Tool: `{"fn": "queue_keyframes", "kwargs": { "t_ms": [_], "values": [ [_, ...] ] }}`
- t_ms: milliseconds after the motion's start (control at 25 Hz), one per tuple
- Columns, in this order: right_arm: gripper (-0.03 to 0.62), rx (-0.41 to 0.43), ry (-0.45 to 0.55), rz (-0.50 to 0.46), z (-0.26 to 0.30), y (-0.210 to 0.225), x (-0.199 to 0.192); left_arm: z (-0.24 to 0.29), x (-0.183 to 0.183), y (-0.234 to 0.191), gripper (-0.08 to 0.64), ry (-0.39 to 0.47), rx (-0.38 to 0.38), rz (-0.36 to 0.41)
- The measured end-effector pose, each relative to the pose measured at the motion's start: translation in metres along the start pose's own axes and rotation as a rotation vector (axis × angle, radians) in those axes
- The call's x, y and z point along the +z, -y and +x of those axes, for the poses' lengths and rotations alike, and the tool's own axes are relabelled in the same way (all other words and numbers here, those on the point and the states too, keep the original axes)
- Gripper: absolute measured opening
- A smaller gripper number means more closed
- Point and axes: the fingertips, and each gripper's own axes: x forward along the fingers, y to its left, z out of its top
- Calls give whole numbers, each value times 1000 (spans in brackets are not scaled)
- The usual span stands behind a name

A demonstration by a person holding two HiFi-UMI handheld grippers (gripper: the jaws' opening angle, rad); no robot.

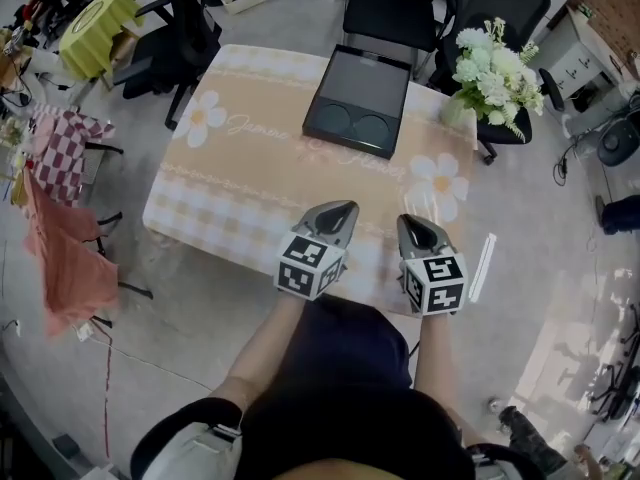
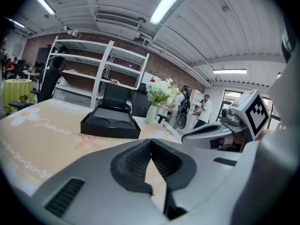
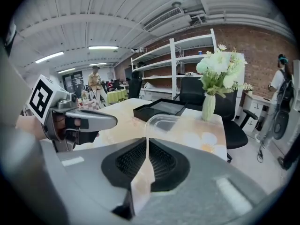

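Abreast: left gripper point(image 1: 343, 210) and right gripper point(image 1: 411, 224), jaws together, right's on clear plastic point(image 3: 161, 121).

**Near Counter Open, Far Edge Crowded**

Ahead of the left gripper point(image 1: 343, 210) the counter point(image 1: 250, 178) lies bare. A clear plastic piece point(image 3: 158, 123) juts forward from the right gripper's point(image 1: 413, 224) jaws. A black tray point(image 1: 357, 103) blocks the far middle, a flower vase point(image 1: 456, 111) the far right corner.

box point(image 3: 158, 124): clear glossy plastic | tray point(image 1: 356, 73): matt black | tablecloth point(image 1: 250, 183): smooth printed cloth
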Motion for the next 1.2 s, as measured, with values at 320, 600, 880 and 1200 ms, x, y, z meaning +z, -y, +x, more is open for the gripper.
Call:
{"fn": "queue_keyframes", "kwargs": {
  "t_ms": [320, 600, 880, 1200],
  "values": [
    [21, -64, 132, 62, -25, 16, 32, 7, 26, 11, 8, 43, -35, 25],
    [21, -94, 238, 115, -41, 22, 57, 5, 60, 17, 8, 102, -48, 61],
    [21, -132, 365, 151, -64, 31, 84, -1, 97, 21, 8, 179, -42, 113],
    [21, -190, 443, 181, -78, 40, 88, -9, 107, 10, 8, 207, 30, 184]
  ]
}}
